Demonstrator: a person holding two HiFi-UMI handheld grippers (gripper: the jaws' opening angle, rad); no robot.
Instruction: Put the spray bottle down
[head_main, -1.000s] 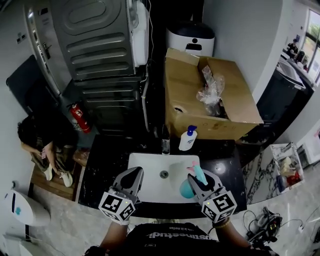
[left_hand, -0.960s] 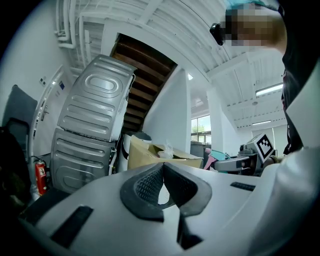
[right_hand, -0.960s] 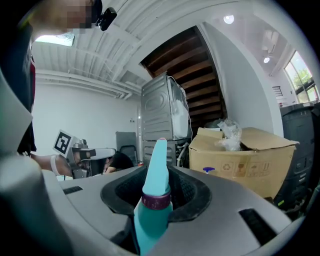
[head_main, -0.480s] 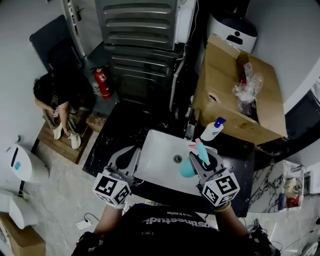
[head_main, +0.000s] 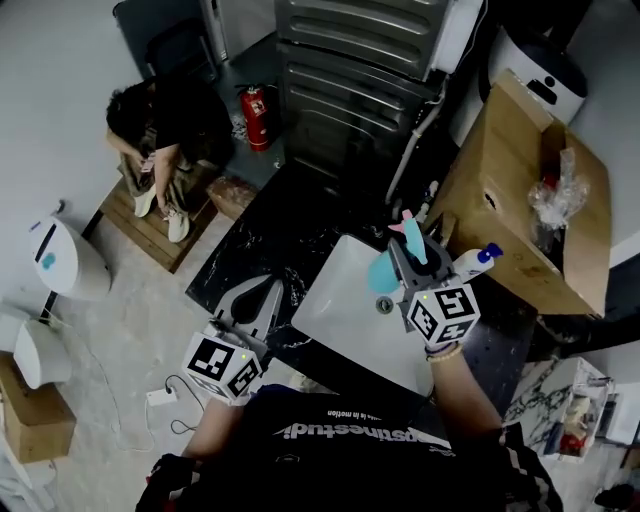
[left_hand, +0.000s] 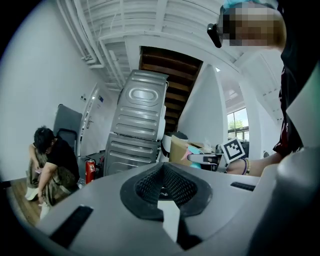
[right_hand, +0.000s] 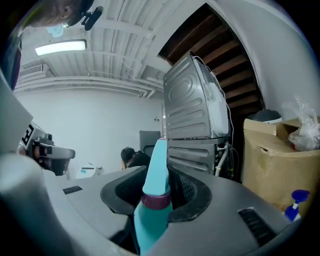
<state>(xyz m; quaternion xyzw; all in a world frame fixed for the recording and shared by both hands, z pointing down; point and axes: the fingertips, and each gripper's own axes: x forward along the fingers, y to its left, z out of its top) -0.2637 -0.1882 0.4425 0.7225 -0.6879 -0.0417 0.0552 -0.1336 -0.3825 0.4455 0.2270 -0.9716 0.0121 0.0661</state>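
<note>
A teal spray bottle (head_main: 384, 272) with a pink trigger is clamped upright in my right gripper (head_main: 403, 247), which is shut on it above the far edge of the white sink (head_main: 345, 312). In the right gripper view the spray bottle (right_hand: 151, 220) rises between the jaws of the right gripper (right_hand: 165, 182), its purple collar and nozzle showing. My left gripper (head_main: 266, 288) hovers over the black counter (head_main: 262, 235) left of the sink, jaws together and empty. The left gripper (left_hand: 162, 167) points level toward a grey metal machine.
A white pump bottle (head_main: 473, 262) stands behind the sink beside a big cardboard box (head_main: 520, 215). A grey metal machine (head_main: 365, 60) and a red fire extinguisher (head_main: 258, 116) are beyond the counter. A person (head_main: 160, 125) sits on a wooden pallet at the left.
The head view has swung left. Both grippers have moved across the sink: the right one carried the bottle from its near right side to its far edge, the left went out over the black counter.
</note>
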